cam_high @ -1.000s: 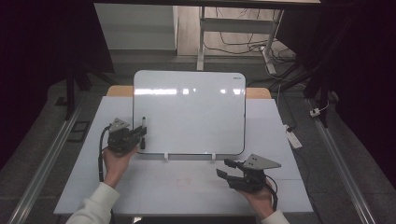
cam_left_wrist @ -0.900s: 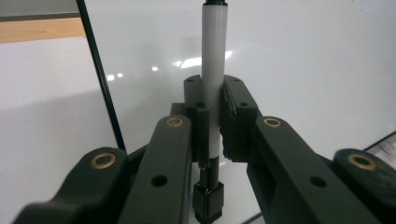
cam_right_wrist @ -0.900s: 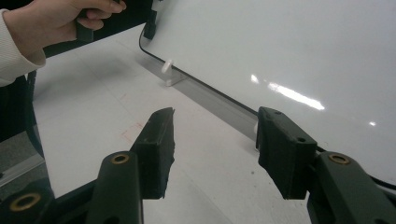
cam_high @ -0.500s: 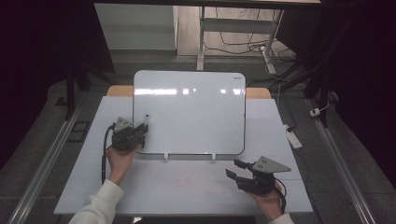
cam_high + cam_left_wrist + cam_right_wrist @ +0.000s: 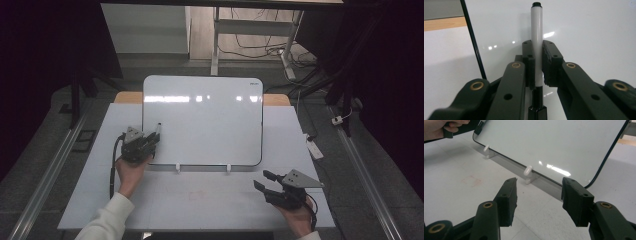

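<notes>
At the left edge of the whiteboard, we see the left gripper clenched on a white marker, its pads pinching the barrel about midway so that the capped or tipped black end stands clear above the jaws and points toward the board's lower left corner. We judge that this mid-barrel hold leaves enough of the pen free to reach the writing surface while keeping it steady. The left hand comes in from below with the wrist straight and the gripper aimed up the table, the marker lying almost along the board's left border. The whiteboard itself leans on two small white feet at its lower edge, tilted back toward the far side, which presents its blank face to us. Further right, well apart from the board, the right gripper hovers low over the bare table with its jaws released and nothing between them. We read this as a waiting pose: the right hand holds it level, pointed leftward toward the board's lower edge, perhaps ready to brace it.
</notes>
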Demonstrator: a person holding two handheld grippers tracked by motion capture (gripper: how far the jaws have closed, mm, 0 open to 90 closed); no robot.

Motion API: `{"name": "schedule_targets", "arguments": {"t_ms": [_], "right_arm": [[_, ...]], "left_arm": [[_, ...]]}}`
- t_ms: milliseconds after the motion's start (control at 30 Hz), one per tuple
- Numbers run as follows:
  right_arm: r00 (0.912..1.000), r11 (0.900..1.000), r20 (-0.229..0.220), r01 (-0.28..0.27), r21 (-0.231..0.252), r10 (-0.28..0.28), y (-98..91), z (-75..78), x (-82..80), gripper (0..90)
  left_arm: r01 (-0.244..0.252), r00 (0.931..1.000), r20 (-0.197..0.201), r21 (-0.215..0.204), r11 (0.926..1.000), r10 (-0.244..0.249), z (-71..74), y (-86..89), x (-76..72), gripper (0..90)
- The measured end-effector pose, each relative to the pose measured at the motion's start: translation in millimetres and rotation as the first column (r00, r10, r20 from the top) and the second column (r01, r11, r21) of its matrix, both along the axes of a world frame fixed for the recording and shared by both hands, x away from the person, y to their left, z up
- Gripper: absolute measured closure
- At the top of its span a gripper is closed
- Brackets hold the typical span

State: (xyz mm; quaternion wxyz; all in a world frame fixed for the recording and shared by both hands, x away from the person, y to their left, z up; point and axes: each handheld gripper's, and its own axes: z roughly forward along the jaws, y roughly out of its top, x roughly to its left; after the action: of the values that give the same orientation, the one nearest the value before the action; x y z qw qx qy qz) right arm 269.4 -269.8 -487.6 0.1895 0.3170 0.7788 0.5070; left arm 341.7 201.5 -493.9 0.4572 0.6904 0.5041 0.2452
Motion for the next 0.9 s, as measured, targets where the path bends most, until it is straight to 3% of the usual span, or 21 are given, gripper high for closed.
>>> {"name": "schedule_targets", "arguments": {"t_ms": [633, 733, 900], "right_arm": [[1.0, 1.0, -0.006, 0.0, -0.009, 0.0, -2.3, -3.4, 0.4, 45.9], [1.0, 1.0, -0.004, 0.001, -0.009, -0.001, -2.7, -3.1, 0.4, 45.8], [1.0, 0.9994, 0.001, 0.01, -0.032, -0.01, -6.1, -4.0, 1.7, 44.7]], "left_arm": [[0.018, 0.9996, 0.021, -0.001, 0.9998, -0.018, -1.9, 3.7, -0.9, 76.5], [0.023, 0.9993, 0.028, -0.011, 0.9997, -0.023, 0.6, 5.5, -3.2, 66.7], [0.094, 0.9954, 0.016, -0.031, 0.9951, -0.094, 7.9, 9.2, -12.3, 50.0]]}}
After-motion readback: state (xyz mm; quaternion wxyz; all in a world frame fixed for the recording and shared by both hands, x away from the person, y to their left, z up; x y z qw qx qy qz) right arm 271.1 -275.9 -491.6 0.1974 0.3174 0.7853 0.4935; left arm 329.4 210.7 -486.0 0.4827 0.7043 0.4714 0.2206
